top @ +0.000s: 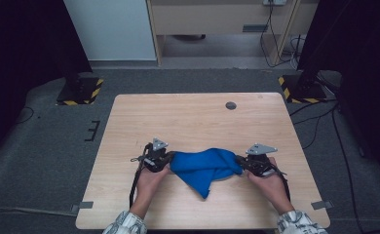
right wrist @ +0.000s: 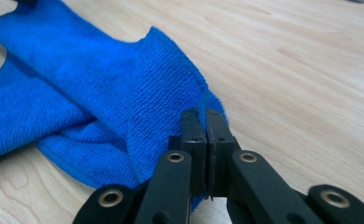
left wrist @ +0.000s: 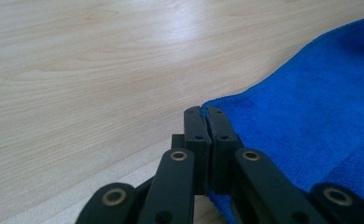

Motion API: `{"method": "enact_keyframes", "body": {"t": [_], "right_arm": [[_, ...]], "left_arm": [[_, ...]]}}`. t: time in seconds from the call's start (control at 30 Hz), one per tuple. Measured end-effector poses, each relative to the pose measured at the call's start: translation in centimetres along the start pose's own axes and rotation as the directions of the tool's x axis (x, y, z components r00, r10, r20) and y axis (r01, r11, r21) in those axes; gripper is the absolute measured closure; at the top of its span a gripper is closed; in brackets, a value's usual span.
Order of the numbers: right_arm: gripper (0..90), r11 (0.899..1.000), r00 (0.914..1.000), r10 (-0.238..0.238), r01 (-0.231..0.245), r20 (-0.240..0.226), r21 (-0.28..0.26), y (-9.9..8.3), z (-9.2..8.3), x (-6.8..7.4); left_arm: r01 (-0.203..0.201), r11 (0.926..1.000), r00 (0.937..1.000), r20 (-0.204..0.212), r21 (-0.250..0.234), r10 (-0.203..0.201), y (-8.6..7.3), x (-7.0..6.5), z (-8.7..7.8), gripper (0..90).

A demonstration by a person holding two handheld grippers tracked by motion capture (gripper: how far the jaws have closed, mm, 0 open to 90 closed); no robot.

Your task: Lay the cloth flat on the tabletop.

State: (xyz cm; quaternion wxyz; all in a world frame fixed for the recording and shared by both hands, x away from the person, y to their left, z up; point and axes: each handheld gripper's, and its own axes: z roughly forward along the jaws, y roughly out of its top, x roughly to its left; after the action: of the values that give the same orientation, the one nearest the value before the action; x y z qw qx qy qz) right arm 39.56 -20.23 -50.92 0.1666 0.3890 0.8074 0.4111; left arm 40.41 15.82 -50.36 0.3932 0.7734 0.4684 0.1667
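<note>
A: Starting at the left, what does the left gripper [top: 161, 161] have?

B: Its jaws are pressed together with no gap, pinching the left edge of the cloth [top: 206, 165]. In the left gripper view the left gripper [left wrist: 204, 112] bites right at a hemmed corner of the cloth [left wrist: 311, 121], with bare desk [left wrist: 87, 74] beyond.

A: And the cloth itself?

B: It lies near the middle of the desk [top: 198, 114], bunched between the 2 grippers, with 1 point hanging toward the person. It looks gathered rather than flat, folded loosely over itself.

A: The right side?

B: The right gripper [top: 244, 165] is likewise closed tight, clamped on the cloth's right end. The right gripper view shows the right gripper [right wrist: 205, 112] nipping a rolled edge of the cloth [right wrist: 91, 93].

A: How far along is the work?

B: Judging from this, both grasps are made, so the pickup is done. Spreading or folding seems still ahead: the cloth is crumpled, no neat fold is visible, and it sags on the desk.
</note>
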Motion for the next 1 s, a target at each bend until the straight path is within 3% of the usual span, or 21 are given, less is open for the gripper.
{"method": "enact_keyframes", "body": {"t": [0.27,0.53,1.0], "right_arm": [[88.5,0.998,0.9997,0.021,-0.02,0.01,-0.057,1.4,-1.7,-0.8],[88.5,0.994,0.9998,0.005,-0.003,0.019,-0.11,3.5,-3.7,-1.0],[88.5,0.991,0.9995,0.001,0.003,0.032,-0.137,4.8,-5.3,-1.5]], "left_arm": [[0.008,0.9987,0.9999,0.007,-0.051,-0.008,1.0,0.0,-1.0,88.3],[0.007,0.9972,0.9999,0.015,-0.074,-0.006,2.0,-0.1,-1.4,88.3],[0.001,0.9951,0.9998,0.019,-0.099,0.001,3.1,-0.4,-1.7,88.3]]}}
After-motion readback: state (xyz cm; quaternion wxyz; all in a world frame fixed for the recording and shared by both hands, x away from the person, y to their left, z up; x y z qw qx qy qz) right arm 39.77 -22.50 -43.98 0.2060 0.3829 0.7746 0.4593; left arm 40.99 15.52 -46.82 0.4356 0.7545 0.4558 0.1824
